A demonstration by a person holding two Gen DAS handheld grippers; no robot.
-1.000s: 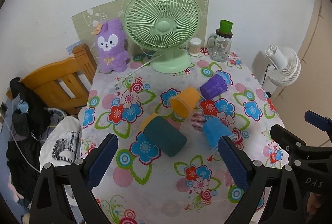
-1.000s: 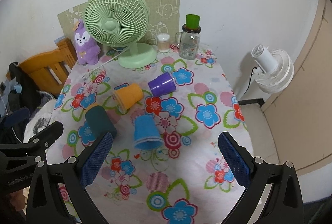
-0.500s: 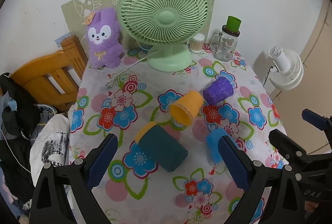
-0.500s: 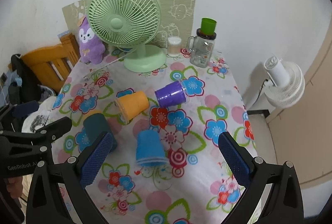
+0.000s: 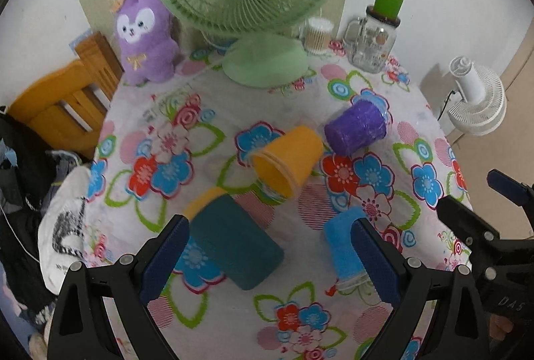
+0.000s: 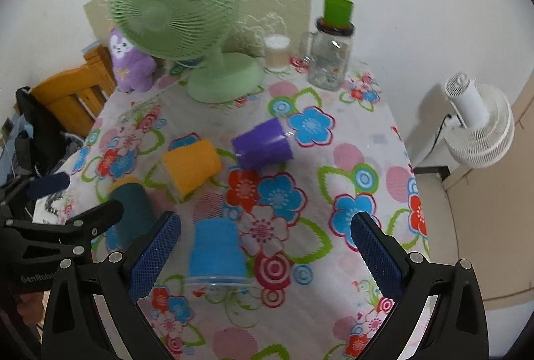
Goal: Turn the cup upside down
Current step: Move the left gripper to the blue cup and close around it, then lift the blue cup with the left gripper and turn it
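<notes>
On the flowered worktop [image 5: 360, 316] four plastic cups lie on their sides: a dark teal cup [image 5: 235, 245] nearest the left gripper [image 5: 270, 263], a blue cup [image 6: 217, 248] beside it, an orange cup [image 5: 287, 161] and a purple cup [image 5: 355, 128] farther back (the purple one just beside the orange). Both grippers hover above the cloth with fingers wide apart, the right gripper [image 6: 267, 256] holding nothing either. Behind stand a pale green desk fan [image 6: 187, 26], a purple plush rabbit [image 5: 143, 36] and a glass jar with a green cap [image 6: 332, 46].
</notes>
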